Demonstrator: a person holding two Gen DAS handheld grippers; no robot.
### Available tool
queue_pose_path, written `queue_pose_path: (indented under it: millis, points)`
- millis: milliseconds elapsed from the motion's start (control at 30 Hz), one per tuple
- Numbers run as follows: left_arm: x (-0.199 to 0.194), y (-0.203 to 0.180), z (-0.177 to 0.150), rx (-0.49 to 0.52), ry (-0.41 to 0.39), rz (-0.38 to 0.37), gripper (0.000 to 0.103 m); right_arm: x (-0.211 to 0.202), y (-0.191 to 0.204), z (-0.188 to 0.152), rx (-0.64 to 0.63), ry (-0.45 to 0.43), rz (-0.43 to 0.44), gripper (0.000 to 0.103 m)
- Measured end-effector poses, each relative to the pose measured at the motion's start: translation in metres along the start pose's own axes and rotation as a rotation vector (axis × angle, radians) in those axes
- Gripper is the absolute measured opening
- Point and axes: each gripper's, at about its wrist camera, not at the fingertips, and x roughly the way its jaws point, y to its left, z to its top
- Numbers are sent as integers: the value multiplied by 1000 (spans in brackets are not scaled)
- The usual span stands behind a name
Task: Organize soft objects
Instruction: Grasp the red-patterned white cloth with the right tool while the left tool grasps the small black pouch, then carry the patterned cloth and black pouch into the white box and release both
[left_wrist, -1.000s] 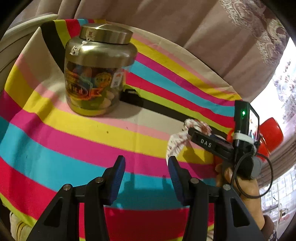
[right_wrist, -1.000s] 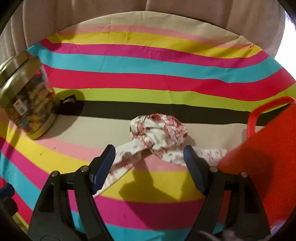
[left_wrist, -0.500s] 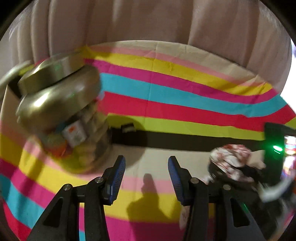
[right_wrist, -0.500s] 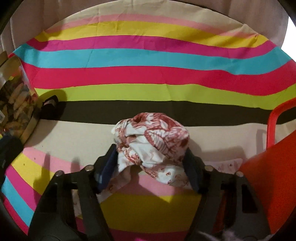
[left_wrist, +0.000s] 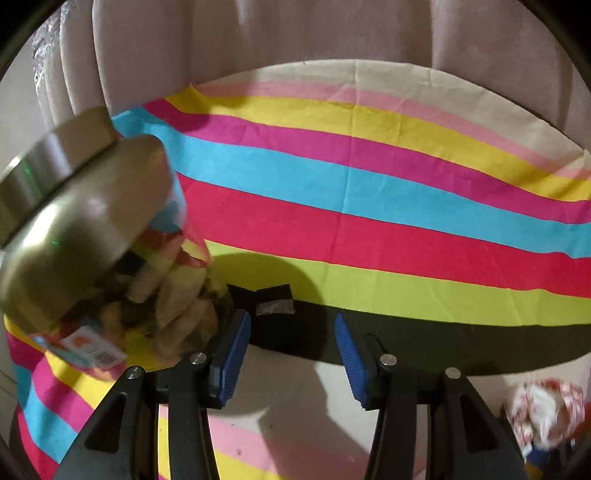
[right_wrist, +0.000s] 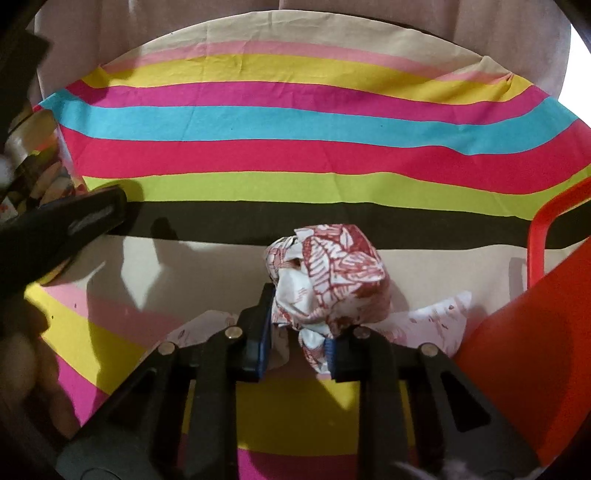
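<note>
Pinching the bunched printed cloth (right_wrist: 328, 284), the right gripper (right_wrist: 297, 354) sits above the striped worktop (right_wrist: 295, 155). The left gripper (left_wrist: 291, 354) is spread, a jar (left_wrist: 99, 243) at its 10 o'clock.

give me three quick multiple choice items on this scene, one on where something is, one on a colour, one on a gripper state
1. Where does the red basket stand relative to the patterned cloth bundle in the right wrist view?
A. to its right
B. to its left
C. on top of it

2. What colour is the jar's lid?
A. blue
B. metallic gold
C. white

3. What is the right gripper doing?
A. open above the jar
B. open with nothing in it
C. closed on the cloth bundle

Answers: 1 A, the basket fills the right edge beside the bundle. 2 B, the lid shines gold. 3 C, both pads press into the fabric.
</note>
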Motion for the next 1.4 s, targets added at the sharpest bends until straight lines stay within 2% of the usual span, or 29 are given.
queue_pose_path:
  millis: [167,400,567,633,733,833,1100,1400]
  points:
    - [10,1,2,-57,4,69,50,-2,-1,-2,9,-2,1,27]
    - [31,8,5,-153,60,90,49,-3,-1,-4,7,-3,6,27]
    - [44,5,4,-162,79,73,40,-2,-2,-3,5,-3,8,27]
    - [45,3,4,-146,74,63,28,-3,-2,-4,2,-3,8,27]
    - [43,3,2,-123,76,39,28,-4,-1,-5,-4,-2,12,27]
    - [32,3,-4,-100,79,0,28,-8,0,-6,-7,1,23,26]
    - [-20,19,-17,-15,13,-95,28,-48,2,-9,-17,-48,47,26]
    - [-89,52,-51,-28,1,-229,28,-105,-5,-27,6,-91,63,26]
